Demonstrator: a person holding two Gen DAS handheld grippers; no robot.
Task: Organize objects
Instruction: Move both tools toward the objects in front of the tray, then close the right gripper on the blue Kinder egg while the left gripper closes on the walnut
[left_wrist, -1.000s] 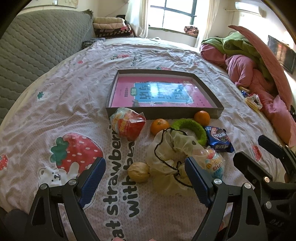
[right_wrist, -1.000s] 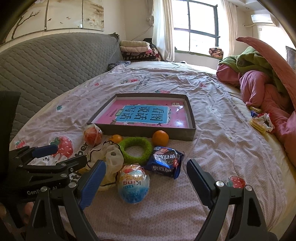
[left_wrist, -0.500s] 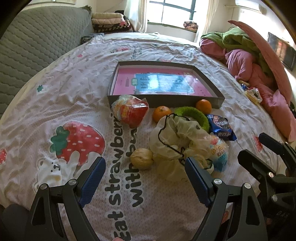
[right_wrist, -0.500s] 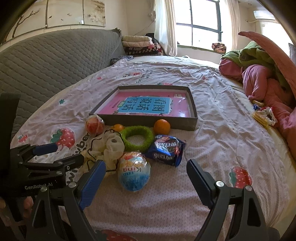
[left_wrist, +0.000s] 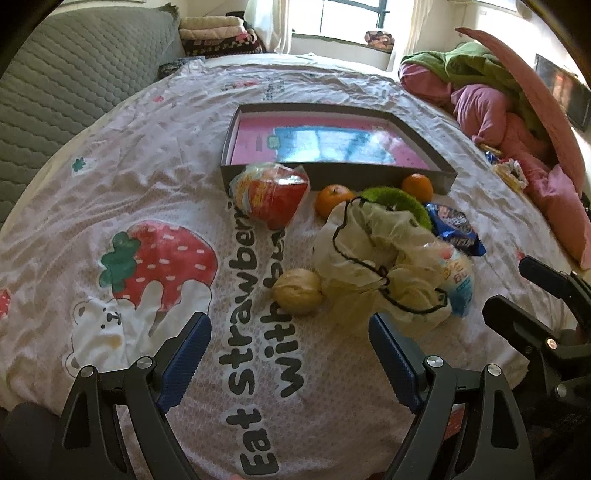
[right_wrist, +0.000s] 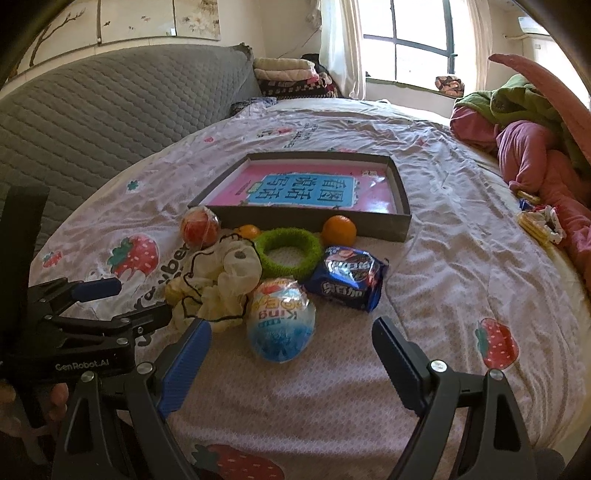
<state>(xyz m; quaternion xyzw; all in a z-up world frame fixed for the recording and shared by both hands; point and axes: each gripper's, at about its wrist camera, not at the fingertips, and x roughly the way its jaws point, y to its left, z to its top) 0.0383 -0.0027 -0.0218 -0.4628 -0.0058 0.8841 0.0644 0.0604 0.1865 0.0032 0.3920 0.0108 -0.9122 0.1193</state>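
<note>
Both claws are released and hold nothing. The left gripper (left_wrist: 288, 354) hangs low in the middle of its frame with its jaws wide apart above the bed sheet (left_wrist: 110, 177). A pale round fruit (left_wrist: 297, 290) lies just beyond the fingers, touching a crumpled cream bag (left_wrist: 376, 258) with a black string. The right gripper (right_wrist: 291, 350) is also spread wide at the bottom of its frame, and a round snack pack (right_wrist: 280, 325) with blue print lies on the sheet between the fingertips and slightly beyond them.

In the centre of the right view I see a green ring (right_wrist: 288, 251), a dark blue packet (right_wrist: 349, 278) to its right, and two oranges (right_wrist: 338, 229) close to the wall of a grey tray (right_wrist: 314, 219). A wrapped red fruit (right_wrist: 199, 230) sits left of the ring. The tray holds only a pink book (right_wrist: 306, 190). At the right edge lies a heap of pink and green blankets (right_wrist: 532, 147).
</note>
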